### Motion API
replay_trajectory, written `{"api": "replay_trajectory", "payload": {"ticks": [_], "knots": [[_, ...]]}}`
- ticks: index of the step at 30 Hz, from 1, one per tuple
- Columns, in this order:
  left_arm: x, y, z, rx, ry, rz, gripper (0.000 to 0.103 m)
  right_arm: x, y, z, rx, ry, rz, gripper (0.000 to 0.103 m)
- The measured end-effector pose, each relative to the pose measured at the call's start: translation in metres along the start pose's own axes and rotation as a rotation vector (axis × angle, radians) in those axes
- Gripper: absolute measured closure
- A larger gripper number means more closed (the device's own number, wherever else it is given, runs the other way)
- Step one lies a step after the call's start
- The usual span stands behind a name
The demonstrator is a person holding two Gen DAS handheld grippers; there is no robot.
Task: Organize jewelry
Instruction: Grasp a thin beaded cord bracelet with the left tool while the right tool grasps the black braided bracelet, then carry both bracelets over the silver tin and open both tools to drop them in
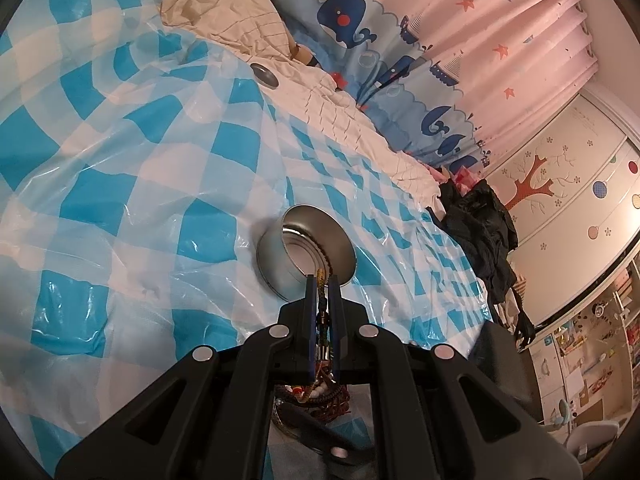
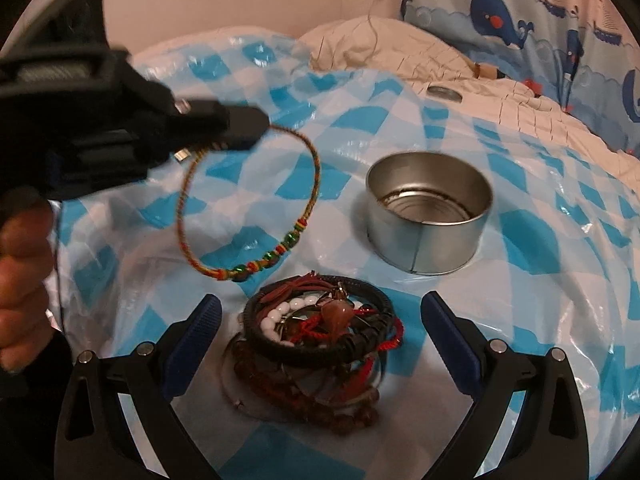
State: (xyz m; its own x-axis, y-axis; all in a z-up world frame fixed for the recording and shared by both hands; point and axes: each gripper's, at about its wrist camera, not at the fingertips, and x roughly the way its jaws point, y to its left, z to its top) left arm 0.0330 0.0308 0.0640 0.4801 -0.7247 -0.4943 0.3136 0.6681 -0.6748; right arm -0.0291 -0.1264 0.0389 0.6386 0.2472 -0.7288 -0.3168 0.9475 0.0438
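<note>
My left gripper (image 1: pixel 323 280) is shut on a braided bracelet (image 1: pixel 321 280), pinched between its blue pads. In the right wrist view that left gripper (image 2: pixel 256 126) comes in from the upper left, and the yellow-red braided bracelet (image 2: pixel 256 254) with green beads hangs from it as a loop above the sheet. An empty round metal tin (image 2: pixel 430 216) stands on the blue-checked plastic sheet (image 2: pixel 540 240); the same tin (image 1: pixel 306 250) lies just beyond the left fingertips. A pile of bracelets and beads (image 2: pixel 320 336) sits in front of my right gripper (image 2: pixel 320 316), which is open, its jaws on either side of the pile.
A flat metal lid (image 2: pixel 444 92) rests on the cream quilt (image 2: pixel 500 92) behind the sheet. Whale-print curtains (image 1: pixel 360 28) hang beyond the bed. A dark garment (image 1: pixel 484 232) is heaped at the bed's edge. A person's hand (image 2: pixel 20 280) holds the left gripper.
</note>
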Motion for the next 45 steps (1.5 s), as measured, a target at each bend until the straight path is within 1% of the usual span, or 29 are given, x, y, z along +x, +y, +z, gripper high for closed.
{"api": "replay_trajectory", "payload": {"ticks": [2, 3, 4, 7, 10, 14, 17, 20, 23, 27, 29, 30, 31, 32, 33, 34, 35, 36, 38, 40, 42, 43, 45], "knots": [[0.0, 0.0, 0.0, 0.001, 0.0, 0.002, 0.098, 0.008, -0.004, -0.001, 0.017, 0.032, 0.011, 0.01], [0.0, 0.0, 0.0, 0.0, -0.001, 0.003, 0.098, 0.01, -0.009, -0.002, 0.043, 0.038, 0.033, 0.024], [-0.001, 0.001, 0.0, 0.0, 0.0, 0.004, 0.098, 0.009, -0.012, -0.003, 0.061, 0.036, 0.056, 0.027], [-0.001, 0.002, 0.0, -0.004, 0.0, 0.01, 0.098, 0.004, -0.021, -0.003, 0.108, 0.019, 0.064, 0.029], [-0.001, 0.002, 0.0, -0.006, -0.001, 0.014, 0.098, -0.005, -0.023, -0.003, 0.121, -0.01, 0.069, 0.029], [-0.002, 0.0, 0.0, -0.002, -0.003, 0.008, 0.098, -0.025, -0.023, 0.001, 0.12, -0.082, 0.077, 0.029], [-0.001, -0.005, 0.005, -0.001, -0.003, -0.014, 0.098, -0.043, -0.025, 0.006, 0.106, -0.141, 0.033, 0.029], [0.006, -0.014, 0.016, 0.014, -0.006, -0.026, 0.098, -0.053, -0.038, 0.008, 0.138, -0.167, -0.022, 0.029], [0.02, -0.029, 0.033, 0.026, -0.017, -0.066, 0.098, -0.059, -0.059, 0.008, 0.214, -0.181, -0.047, 0.029], [0.049, -0.044, 0.051, 0.024, -0.014, -0.095, 0.098, -0.063, -0.073, 0.008, 0.267, -0.198, -0.05, 0.029], [0.068, -0.047, 0.06, 0.017, 0.01, -0.103, 0.098, -0.062, -0.077, 0.008, 0.276, -0.201, -0.05, 0.029], [0.085, -0.049, 0.064, 0.032, 0.043, -0.063, 0.096, -0.062, -0.078, 0.009, 0.276, -0.203, -0.053, 0.029], [0.098, -0.05, 0.065, 0.055, 0.069, 0.001, 0.092, -0.063, -0.079, 0.008, 0.274, -0.204, -0.057, 0.029], [0.111, -0.049, 0.066, 0.085, 0.098, 0.105, 0.077, -0.062, -0.079, 0.009, 0.272, -0.204, -0.061, 0.029], [0.118, -0.047, 0.067, 0.099, 0.113, 0.175, 0.063, -0.061, -0.08, 0.009, 0.272, -0.203, -0.066, 0.029], [0.125, -0.042, 0.067, 0.103, 0.132, 0.244, 0.061, -0.06, -0.081, 0.01, 0.274, -0.202, -0.068, 0.029], [0.124, -0.038, 0.068, 0.096, 0.14, 0.263, 0.06, -0.058, -0.081, 0.011, 0.275, -0.202, -0.071, 0.029], [0.118, -0.034, 0.069, 0.086, 0.128, 0.269, 0.057, -0.056, -0.082, 0.012, 0.273, -0.203, -0.077, 0.029], [0.102, -0.034, 0.071, 0.08, 0.097, 0.3, 0.053, -0.052, -0.081, 0.017, 0.264, -0.204, -0.087, 0.029], [0.08, -0.037, 0.072, 0.094, 0.058, 0.308, 0.049, -0.047, -0.078, 0.025, 0.244, -0.208, -0.087, 0.029], [0.059, -0.039, 0.07, 0.1, 0.028, 0.322, 0.041, -0.038, -0.072, 0.036, 0.211, -0.217, -0.091, 0.029], [0.045, -0.04, 0.066, 0.104, 0.005, 0.331, 0.039, -0.032, -0.069, 0.043, 0.198, -0.218, -0.092, 0.029], [0.023, -0.038, 0.059, 0.103, -0.029, 0.337, 0.032, -0.017, -0.065, 0.056, 0.172, -0.218, -0.099, 0.029]]}}
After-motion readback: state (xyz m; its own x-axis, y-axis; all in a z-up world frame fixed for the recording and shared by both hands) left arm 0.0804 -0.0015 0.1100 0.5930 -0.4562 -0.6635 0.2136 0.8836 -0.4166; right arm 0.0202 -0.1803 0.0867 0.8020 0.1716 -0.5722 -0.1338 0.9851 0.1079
